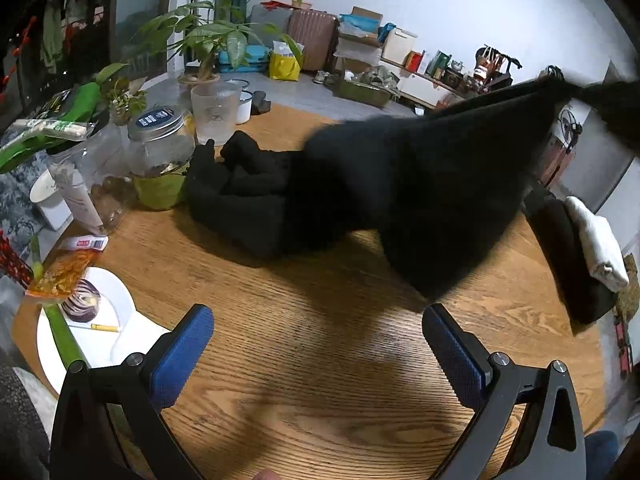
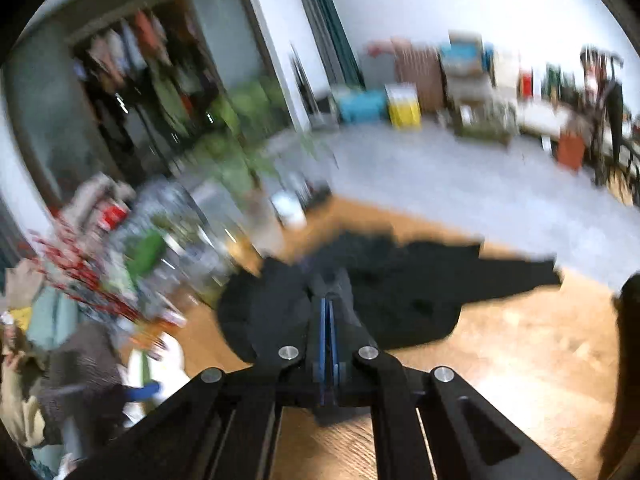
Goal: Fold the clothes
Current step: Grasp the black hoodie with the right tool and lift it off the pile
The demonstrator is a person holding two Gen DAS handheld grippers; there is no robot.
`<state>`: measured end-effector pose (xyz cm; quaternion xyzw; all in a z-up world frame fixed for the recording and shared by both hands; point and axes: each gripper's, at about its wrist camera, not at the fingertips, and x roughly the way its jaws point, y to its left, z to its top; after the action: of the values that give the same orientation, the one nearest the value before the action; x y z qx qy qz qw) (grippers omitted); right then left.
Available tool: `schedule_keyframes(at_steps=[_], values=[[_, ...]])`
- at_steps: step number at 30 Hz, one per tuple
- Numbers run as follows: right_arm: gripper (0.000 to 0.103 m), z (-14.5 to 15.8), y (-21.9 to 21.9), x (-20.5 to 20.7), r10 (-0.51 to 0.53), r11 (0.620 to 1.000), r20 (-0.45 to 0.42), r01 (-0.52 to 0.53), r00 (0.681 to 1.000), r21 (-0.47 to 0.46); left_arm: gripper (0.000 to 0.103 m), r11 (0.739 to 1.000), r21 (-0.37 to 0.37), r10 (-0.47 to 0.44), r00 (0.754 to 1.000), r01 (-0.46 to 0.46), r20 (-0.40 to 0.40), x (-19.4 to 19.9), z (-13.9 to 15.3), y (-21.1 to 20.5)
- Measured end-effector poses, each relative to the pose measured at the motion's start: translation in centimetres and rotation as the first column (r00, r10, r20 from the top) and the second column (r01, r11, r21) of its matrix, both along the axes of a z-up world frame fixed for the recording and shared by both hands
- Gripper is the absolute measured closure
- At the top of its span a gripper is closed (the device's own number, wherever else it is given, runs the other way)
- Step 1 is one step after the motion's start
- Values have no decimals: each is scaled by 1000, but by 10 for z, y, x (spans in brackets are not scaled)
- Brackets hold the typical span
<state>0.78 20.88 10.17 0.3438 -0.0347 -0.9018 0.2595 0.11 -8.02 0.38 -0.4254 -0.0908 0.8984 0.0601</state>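
A black garment [image 1: 400, 184] is lifted off the round wooden table [image 1: 320, 360], stretched up to the upper right, with its other end bunched on the table [image 1: 240, 196]. My left gripper [image 1: 318, 332] is open and empty, low over the table in front of the cloth. In the blurred right wrist view my right gripper [image 2: 329, 300] is shut on the black garment [image 2: 400, 284], which hangs from its pads down to the table [image 2: 500, 344].
Glass jars [image 1: 160, 148], a ribbed glass [image 1: 214, 112] and potted plants [image 1: 208, 40] crowd the table's left side. A white plate [image 1: 112, 320] with half a red onion sits at front left. Folded black and white clothes [image 1: 580, 248] lie at the right edge.
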Motion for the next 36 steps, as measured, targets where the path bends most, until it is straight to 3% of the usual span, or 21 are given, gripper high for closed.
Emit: schedule_keyframes(at_steps=[4, 5, 8, 10, 16, 20, 25, 29, 32, 34, 36], values=[[100, 64, 44, 67, -30, 995, -194, 11, 981, -97, 0, 1000, 13, -25, 1000, 25, 18, -1, -3, 6], [99, 68, 57, 79, -78, 995, -222, 64, 972, -71, 0, 999, 18, -37, 999, 37, 32, -1, -6, 9], [17, 60, 92, 95, -255, 962, -223, 269, 941, 37, 0, 997, 18, -80, 995, 79, 67, -3, -14, 21], [17, 42, 129, 108, -356, 931, -179, 364, 917, 10, 0, 994, 6, -110, 991, 110, 81, -3, -18, 32], [16, -34, 200, 134, -469, 872, 108, 479, 877, -100, 0, 977, -97, -176, 977, 189, 122, -2, -29, 93], [16, -69, 234, 157, -459, 872, 153, 477, 875, -110, 0, 952, -212, -174, 962, 219, 209, -13, -50, 144], [16, -97, 253, 157, -417, 897, 191, 436, 889, -72, 0, 941, -264, -139, 954, 211, 266, -43, -70, 194], [15, -112, 278, 155, -400, 872, 299, 460, 866, -167, 1, 958, -225, -108, 954, 175, 281, -75, -70, 221], [14, -127, 297, 153, -330, 824, 420, 475, 845, -309, 1, 922, -330, -95, 945, 201, 313, -95, -80, 247], [13, -132, 302, 151, -313, 806, 458, 488, 832, -335, 2, 914, -343, -92, 934, 217, 344, -103, -87, 256], [13, -129, 303, 151, -344, 807, 450, 505, 824, -307, 14, 909, -359, -75, 929, 213, 363, -109, -91, 258]])
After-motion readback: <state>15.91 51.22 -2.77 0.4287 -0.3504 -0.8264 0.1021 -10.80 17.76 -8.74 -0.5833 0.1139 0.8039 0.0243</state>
